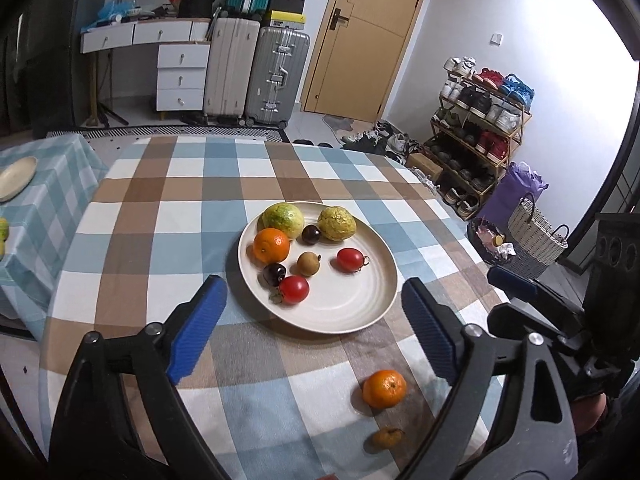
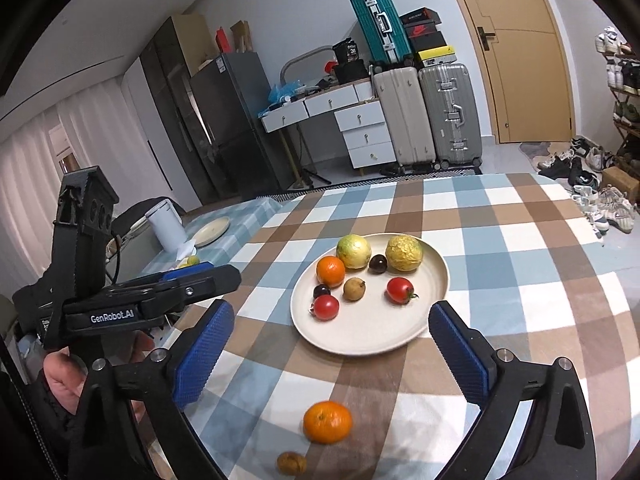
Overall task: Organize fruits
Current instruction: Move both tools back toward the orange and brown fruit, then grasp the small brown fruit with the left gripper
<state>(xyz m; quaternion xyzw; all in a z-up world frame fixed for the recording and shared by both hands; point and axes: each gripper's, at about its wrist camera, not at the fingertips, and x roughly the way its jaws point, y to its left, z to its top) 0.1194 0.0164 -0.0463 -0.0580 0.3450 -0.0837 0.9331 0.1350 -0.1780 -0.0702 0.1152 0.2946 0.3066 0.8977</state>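
Observation:
A cream plate (image 1: 352, 304) (image 2: 400, 332) on the checked tablecloth holds several fruits: two yellow-green ones, an orange (image 1: 271, 245) (image 2: 330, 270), two red tomatoes, two dark plums and a small brown fruit. A second orange (image 1: 384, 388) (image 2: 327, 422) and a small brown fruit (image 1: 387, 437) (image 2: 291, 462) lie on the cloth in front of the plate. My left gripper (image 1: 314, 308) is open and empty above the plate's near edge. My right gripper (image 2: 330, 328) is open and empty over the loose orange. The left gripper also shows at the left of the right wrist view (image 2: 192, 280).
A second table (image 1: 44, 200) at the left carries another cream plate (image 1: 16, 178) (image 2: 212, 230) and green fruit at its edge. A white bin (image 2: 166, 228) stands beyond it. Suitcases, drawers, a shoe rack (image 1: 476, 140) and baskets stand around the room.

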